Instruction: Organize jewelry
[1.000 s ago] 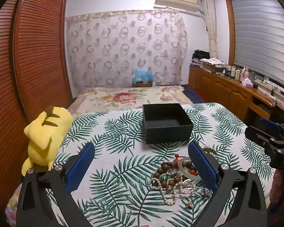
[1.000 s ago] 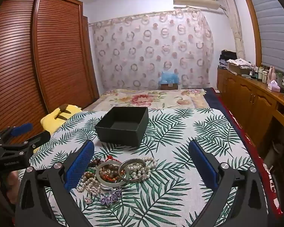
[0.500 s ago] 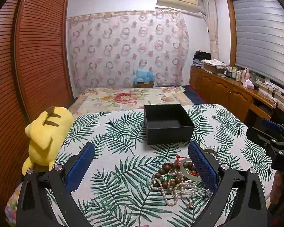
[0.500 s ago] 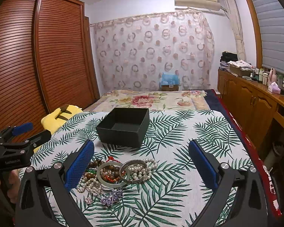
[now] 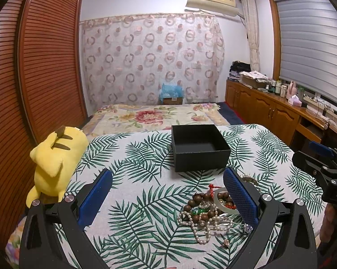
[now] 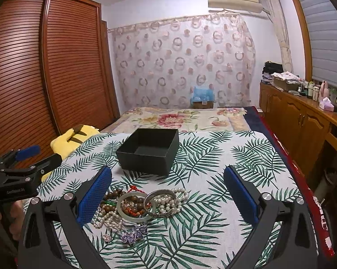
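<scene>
A pile of jewelry (image 6: 137, 206) lies on the palm-leaf cloth: pearl strands, brown wooden beads, two metal bangles, a purple flower piece. In the left wrist view the jewelry pile (image 5: 209, 213) sits by my right finger. An open, empty black box (image 6: 149, 151) stands just beyond it, also in the left wrist view (image 5: 198, 146). My left gripper (image 5: 168, 198) is open and empty, above the cloth left of the pile. My right gripper (image 6: 168, 197) is open and empty, with the pile near its left finger.
A yellow plush toy (image 5: 56, 159) lies at the table's left edge. A bed with a floral cover (image 5: 150, 117) is behind the table. A wooden wardrobe (image 6: 45, 71) is on the left, a low wooden cabinet (image 6: 303, 121) with bottles on the right.
Both grippers have drifted slightly, staying open. The jewelry and box have not moved.
</scene>
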### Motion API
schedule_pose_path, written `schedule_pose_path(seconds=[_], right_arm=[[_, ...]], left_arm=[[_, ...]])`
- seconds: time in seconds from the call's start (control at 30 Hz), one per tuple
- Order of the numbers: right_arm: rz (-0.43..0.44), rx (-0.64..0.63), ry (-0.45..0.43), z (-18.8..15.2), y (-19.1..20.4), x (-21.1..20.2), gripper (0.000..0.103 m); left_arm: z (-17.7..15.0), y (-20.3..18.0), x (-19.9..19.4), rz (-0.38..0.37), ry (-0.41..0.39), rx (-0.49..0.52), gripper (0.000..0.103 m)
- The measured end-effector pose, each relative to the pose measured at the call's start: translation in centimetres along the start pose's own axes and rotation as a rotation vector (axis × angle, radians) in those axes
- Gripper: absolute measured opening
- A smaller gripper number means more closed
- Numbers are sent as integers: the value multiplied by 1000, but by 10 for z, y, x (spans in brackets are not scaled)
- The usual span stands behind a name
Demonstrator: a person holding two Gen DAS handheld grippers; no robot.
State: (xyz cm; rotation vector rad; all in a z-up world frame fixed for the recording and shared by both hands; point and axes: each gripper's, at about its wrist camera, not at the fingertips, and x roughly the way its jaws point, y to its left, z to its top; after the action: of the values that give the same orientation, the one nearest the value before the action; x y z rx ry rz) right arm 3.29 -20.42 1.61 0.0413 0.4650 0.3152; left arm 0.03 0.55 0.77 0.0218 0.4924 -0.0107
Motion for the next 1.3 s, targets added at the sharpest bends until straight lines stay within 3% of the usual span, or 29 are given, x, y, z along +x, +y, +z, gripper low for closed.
schedule_pose_path(seconds=[1.3], right_arm=[[5, 3, -5, -2, 2, 0, 101]], left_arm=[[-3, 1, -1, -3, -4, -4, 96]])
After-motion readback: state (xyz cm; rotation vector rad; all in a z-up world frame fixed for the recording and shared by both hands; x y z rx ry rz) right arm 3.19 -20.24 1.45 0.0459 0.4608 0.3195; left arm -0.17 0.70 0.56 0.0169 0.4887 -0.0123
